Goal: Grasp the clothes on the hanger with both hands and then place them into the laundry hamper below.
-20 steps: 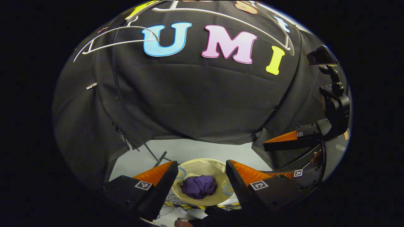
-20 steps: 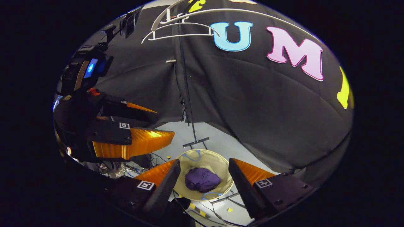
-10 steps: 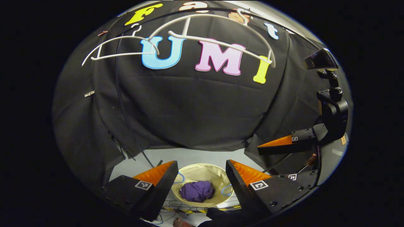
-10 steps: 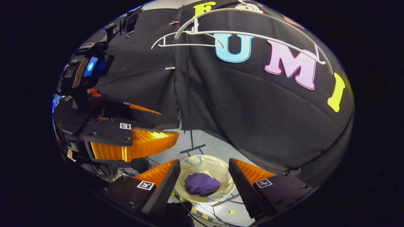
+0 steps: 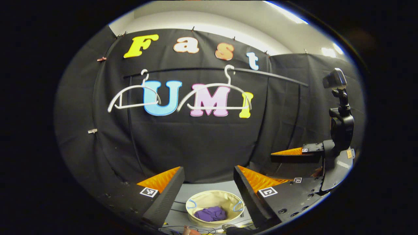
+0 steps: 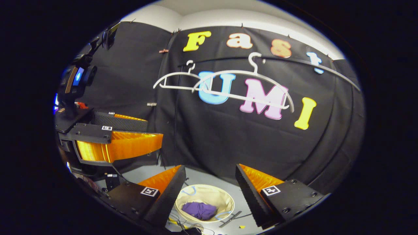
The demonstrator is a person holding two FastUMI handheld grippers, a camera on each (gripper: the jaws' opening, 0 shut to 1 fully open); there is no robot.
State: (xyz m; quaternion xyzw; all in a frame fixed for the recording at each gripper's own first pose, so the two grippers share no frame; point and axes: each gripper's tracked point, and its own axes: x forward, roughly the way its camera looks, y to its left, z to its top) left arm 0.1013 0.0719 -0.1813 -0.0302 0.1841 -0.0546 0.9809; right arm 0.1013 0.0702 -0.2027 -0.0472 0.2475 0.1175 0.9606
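A crumpled purple garment (image 5: 210,214) (image 6: 199,210) lies inside the round cream laundry hamper (image 5: 215,198) (image 6: 209,194) on the floor. Two bare white hangers (image 5: 215,98) (image 6: 241,86) hang from a dark rail (image 5: 267,73) (image 6: 326,70) high on the back wall. My left gripper (image 5: 209,178) is open with nothing between its fingers, held well above the hamper. My right gripper (image 6: 210,176) is open too and holds nothing. The right gripper (image 5: 295,156) also appears at the right of the left gripper view, and the left gripper (image 6: 130,143) at the left of the right gripper view.
The rail's stand pole (image 5: 130,130) (image 6: 176,117) runs down at the left to a foot bar (image 6: 230,219) lying beside the hamper. Cables (image 5: 202,230) and yellow-black tape (image 6: 174,219) lie on the grey floor in front of the hamper.
Both grippers have risen and drawn back from the hamper, which looks smaller and lower now. The hangers and rail have come fully into sight. The garment has stayed in the hamper.
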